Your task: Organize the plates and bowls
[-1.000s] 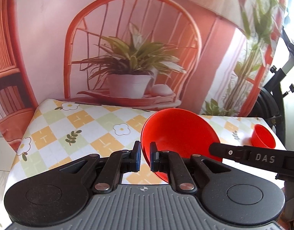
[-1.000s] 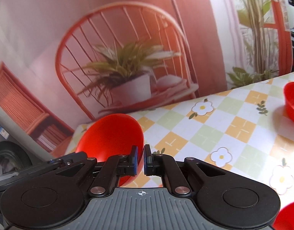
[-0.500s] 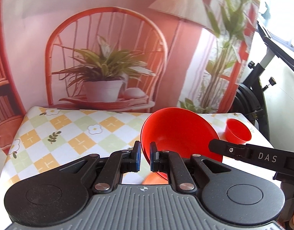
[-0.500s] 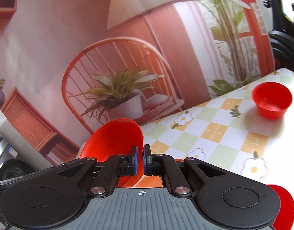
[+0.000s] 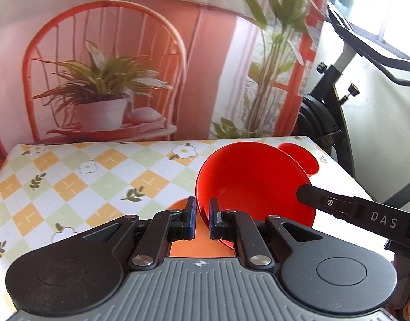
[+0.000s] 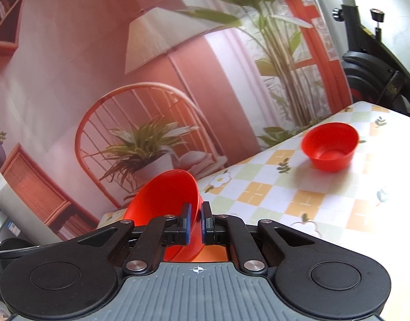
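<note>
Left gripper point(image 5: 202, 220): fingers drawn narrow, pinching the near rim of a red bowl point(image 5: 254, 184); the rim stands between the blue pads, the bowl tilted on edge with its hollow facing the camera, lifted above the bench point(image 5: 98, 176).

Right gripper point(image 6: 195, 223): fingers likewise narrow, clamped on the rim of a second red bowl point(image 6: 162, 200), which tilts up and to the left of the fingers.

Orange plate point(image 5: 199, 248): flat, seen in part beneath both grippers.

Small red bowl point(image 6: 329, 149): upright on the checked floral cloth, well apart to the right.

Backdrop point(image 5: 106, 61): printed chair and potted plant.
</note>
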The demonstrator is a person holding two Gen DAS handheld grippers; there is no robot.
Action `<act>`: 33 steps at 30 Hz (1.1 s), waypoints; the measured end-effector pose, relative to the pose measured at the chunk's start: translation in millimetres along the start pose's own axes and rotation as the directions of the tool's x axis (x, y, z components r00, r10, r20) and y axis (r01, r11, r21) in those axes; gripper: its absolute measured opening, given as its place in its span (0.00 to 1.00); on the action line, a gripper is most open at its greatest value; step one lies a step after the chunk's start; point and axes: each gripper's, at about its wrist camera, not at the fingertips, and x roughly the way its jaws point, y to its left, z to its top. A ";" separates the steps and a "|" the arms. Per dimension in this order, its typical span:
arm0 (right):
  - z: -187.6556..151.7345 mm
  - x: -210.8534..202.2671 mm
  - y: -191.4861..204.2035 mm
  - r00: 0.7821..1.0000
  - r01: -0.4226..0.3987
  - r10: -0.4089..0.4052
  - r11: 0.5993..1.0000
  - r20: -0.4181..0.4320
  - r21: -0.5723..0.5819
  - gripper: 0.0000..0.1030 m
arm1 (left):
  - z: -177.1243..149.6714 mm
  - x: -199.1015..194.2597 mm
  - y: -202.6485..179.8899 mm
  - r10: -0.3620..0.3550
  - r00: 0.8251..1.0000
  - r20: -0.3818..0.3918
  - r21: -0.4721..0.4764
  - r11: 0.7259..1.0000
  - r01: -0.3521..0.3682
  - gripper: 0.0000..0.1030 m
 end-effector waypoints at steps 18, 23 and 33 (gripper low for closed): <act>-3.9 -29.0 -67.5 0.998 0.055 -0.055 0.996 0.000 0.067 0.06 | -19.3 20.2 -50.6 -0.063 0.995 -0.071 0.051 0.996 0.066 0.11; -7.7 -35.7 -88.9 0.997 0.079 -0.079 0.993 -0.008 0.092 0.06 | -23.5 28.9 -61.5 -0.094 0.991 -0.094 0.053 0.994 0.099 0.11; -22.4 -45.2 -110.9 0.989 0.139 -0.134 0.986 -0.056 0.095 0.07 | -46.6 37.7 -79.3 -0.127 0.981 -0.144 0.055 0.989 0.136 0.11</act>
